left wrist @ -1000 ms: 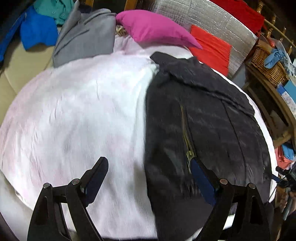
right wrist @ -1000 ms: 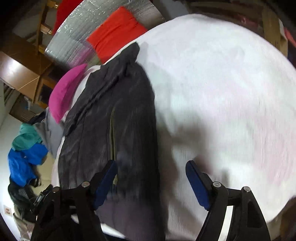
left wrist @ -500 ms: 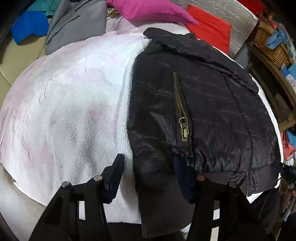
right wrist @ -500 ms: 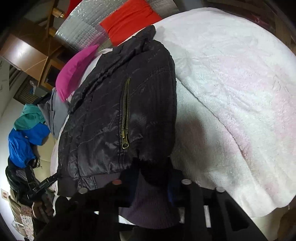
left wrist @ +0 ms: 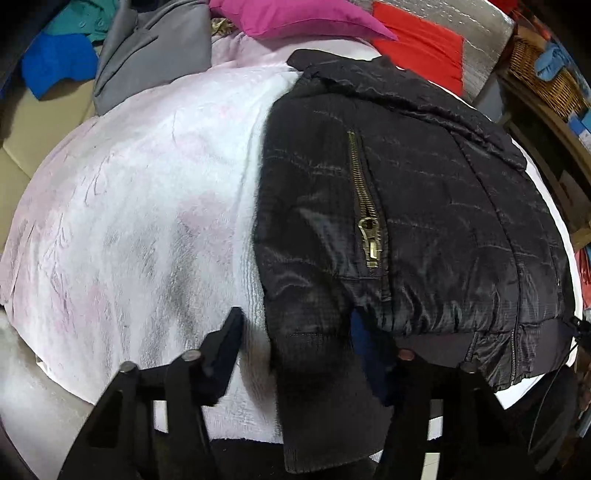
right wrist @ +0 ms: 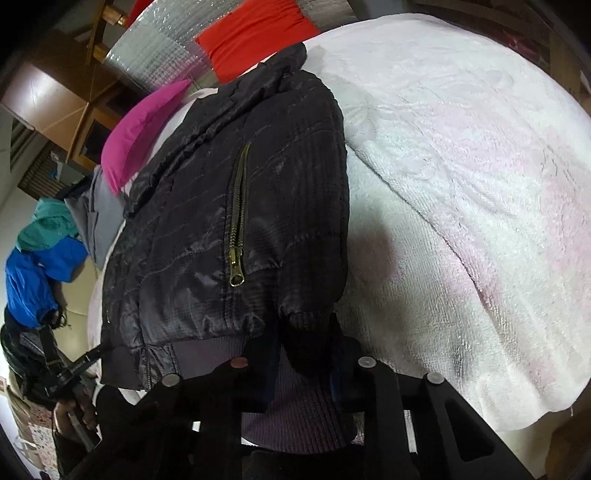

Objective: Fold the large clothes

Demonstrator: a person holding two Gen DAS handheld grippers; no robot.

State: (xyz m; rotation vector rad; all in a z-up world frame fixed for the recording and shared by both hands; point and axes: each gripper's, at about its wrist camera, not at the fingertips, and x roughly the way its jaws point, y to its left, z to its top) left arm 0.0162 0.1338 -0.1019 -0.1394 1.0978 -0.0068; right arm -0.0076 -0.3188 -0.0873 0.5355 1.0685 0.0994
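Observation:
A black quilted jacket with a brass zip lies on a white-pink blanket; it also shows in the right wrist view. My left gripper is open, its fingers on either side of the jacket's ribbed cuff at the near edge. My right gripper is shut on another ribbed cuff at the jacket's hem, with the blanket to its right.
A magenta pillow, a grey garment, blue and teal clothes and a red cloth lie at the far side. A wicker basket stands far right. The blanket's near edge is just ahead of both grippers.
Both grippers moved forward to the jacket's near edge. The right gripper closed on a cuff. The left gripper narrowed around the other cuff but stays open.

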